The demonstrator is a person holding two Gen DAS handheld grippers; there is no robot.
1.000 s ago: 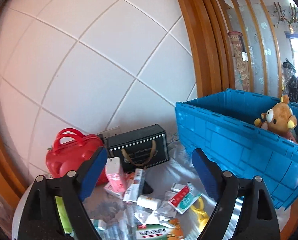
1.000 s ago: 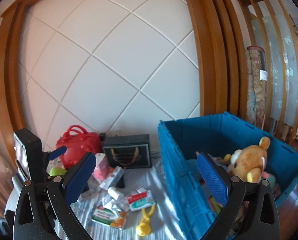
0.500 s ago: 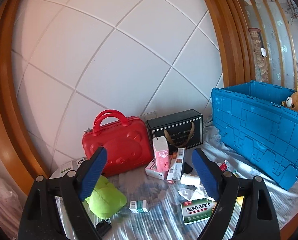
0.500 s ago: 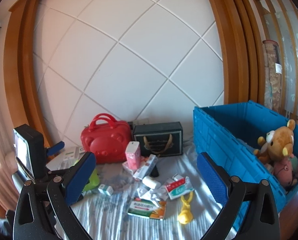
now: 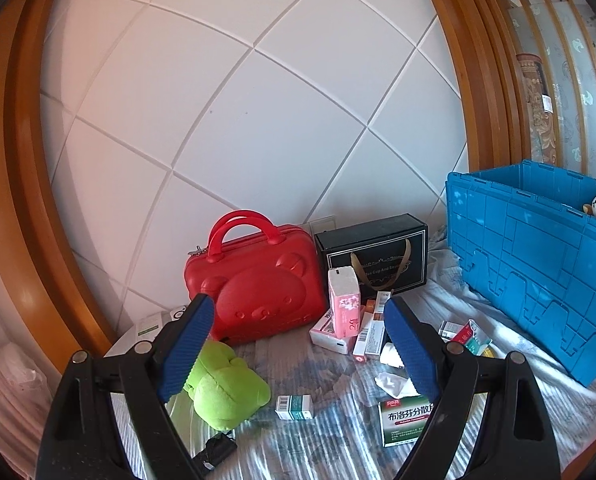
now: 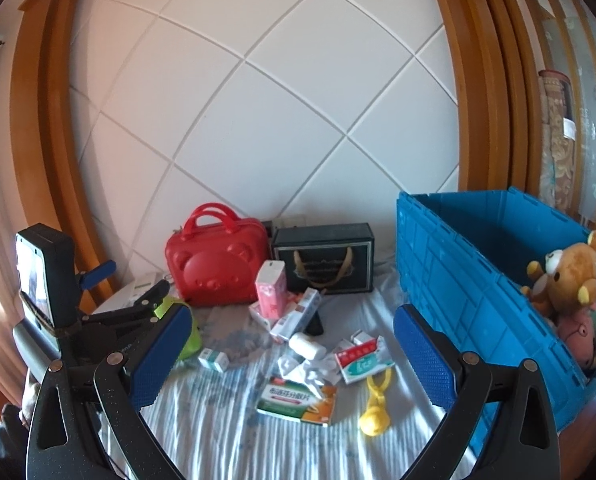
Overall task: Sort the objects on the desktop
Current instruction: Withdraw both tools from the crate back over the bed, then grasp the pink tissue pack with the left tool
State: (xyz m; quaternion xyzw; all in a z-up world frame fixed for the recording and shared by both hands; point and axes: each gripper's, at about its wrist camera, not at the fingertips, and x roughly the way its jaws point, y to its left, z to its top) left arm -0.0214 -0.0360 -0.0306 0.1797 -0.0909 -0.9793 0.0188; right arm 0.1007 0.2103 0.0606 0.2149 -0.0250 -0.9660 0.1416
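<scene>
Both grippers, left gripper point(image 5: 298, 348) and right gripper point(image 6: 291, 356), are built from black frames. Ribbed blue pads point(image 5: 185, 350) are fitted inside each finger. Silver screws are seen at the joints.

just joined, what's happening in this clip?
Desk-sorting job, between picks. Left gripper and right gripper both hover with jaws open, holding nothing. Medicine boxes, a green plush and a yellow toy lie loose on the striped cloth. The blue crate holds a bear plush.

Red bear case point(image 6: 217, 265) upright; left of it green plush point(image 5: 225, 388); right, medicine boxes point(image 6: 295, 400) scattered, blue crate point(image 6: 458, 280) holding plush bear point(image 6: 570, 272).
</scene>
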